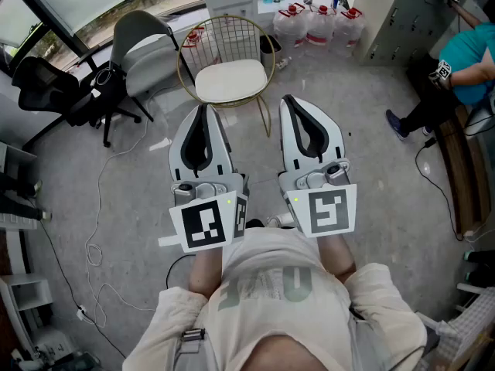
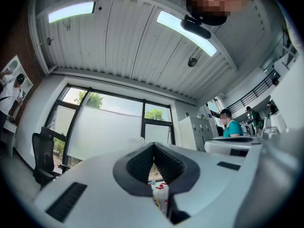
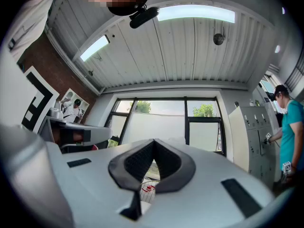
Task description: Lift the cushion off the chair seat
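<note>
White cushion (image 1: 230,80), gold wire chair (image 1: 224,39), grey floor (image 1: 371,176)

No words or numbers can be read anywhere. The shirt (image 1: 267,284) has big grey letters on the front, but they are too blurry to make out. The left cube (image 1: 203,224) and the right cube (image 1: 329,211) each show a black and white square pattern, not letters. The bottles (image 1: 321,22) on the floor have red labels, too small to read. The wall poster (image 3: 71,106) shows people, and no print on it can be read.
</note>
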A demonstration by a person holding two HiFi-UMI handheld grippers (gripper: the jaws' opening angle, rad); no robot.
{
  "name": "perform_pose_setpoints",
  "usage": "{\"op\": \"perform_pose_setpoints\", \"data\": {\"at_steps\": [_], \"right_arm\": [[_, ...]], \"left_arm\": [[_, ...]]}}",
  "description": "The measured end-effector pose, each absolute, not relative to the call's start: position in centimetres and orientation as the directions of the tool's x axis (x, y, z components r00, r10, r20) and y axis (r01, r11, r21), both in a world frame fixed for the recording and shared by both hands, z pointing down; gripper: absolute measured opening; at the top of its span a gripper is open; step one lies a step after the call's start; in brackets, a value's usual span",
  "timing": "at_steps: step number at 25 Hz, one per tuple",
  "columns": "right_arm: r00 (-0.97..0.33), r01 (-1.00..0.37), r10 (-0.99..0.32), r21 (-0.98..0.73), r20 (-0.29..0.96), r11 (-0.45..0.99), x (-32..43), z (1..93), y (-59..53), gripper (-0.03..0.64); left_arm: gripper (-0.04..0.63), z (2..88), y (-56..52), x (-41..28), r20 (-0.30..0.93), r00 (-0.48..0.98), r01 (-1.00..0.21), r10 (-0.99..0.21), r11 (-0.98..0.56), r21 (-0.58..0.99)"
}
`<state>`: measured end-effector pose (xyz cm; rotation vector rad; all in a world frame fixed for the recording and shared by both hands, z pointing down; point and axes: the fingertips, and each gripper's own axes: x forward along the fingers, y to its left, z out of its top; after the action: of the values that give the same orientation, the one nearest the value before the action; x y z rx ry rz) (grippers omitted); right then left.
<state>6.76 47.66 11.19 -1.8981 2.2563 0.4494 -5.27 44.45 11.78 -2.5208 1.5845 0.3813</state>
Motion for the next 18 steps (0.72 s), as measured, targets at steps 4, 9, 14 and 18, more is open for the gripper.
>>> {"op": "perform_pose_setpoints", "data": {"at_steps": [4, 9, 14, 18], "right_arm": [[-0.182, -0.981, -0.931, 0.125, -0.317, 0.149, 6.8, 11.0, 47.0, 0.014], [-0.177, -0.978, -0.931, 0.164, -0.318, 0.13, 7.5, 11.5, 46.7, 0.014], [-0.159, -0.986, -0.931, 0.101, -0.329, 0.133, 8.5, 11.5, 46.8, 0.014], [-0.156, -0.988, -0.93, 0.051, -0.333, 0.147, 9.9, 11.7, 46.8, 0.014]], "left_arm": [[0.012, 11.5, 43.7, -5.5, -0.295, 0.407, -0.902, -0.865, -0.431, 0.021], [0.012, 11.7, 43.3, -6.2, -0.291, 0.394, -0.907, -0.872, -0.419, 0.026], [0.012, 11.8, 42.8, -6.5, -0.285, 0.385, -0.915, -0.878, -0.404, 0.011], [0.013, 11.4, 42.3, -6.8, -0.296, 0.366, -0.924, -0.882, -0.383, 0.0]]}}
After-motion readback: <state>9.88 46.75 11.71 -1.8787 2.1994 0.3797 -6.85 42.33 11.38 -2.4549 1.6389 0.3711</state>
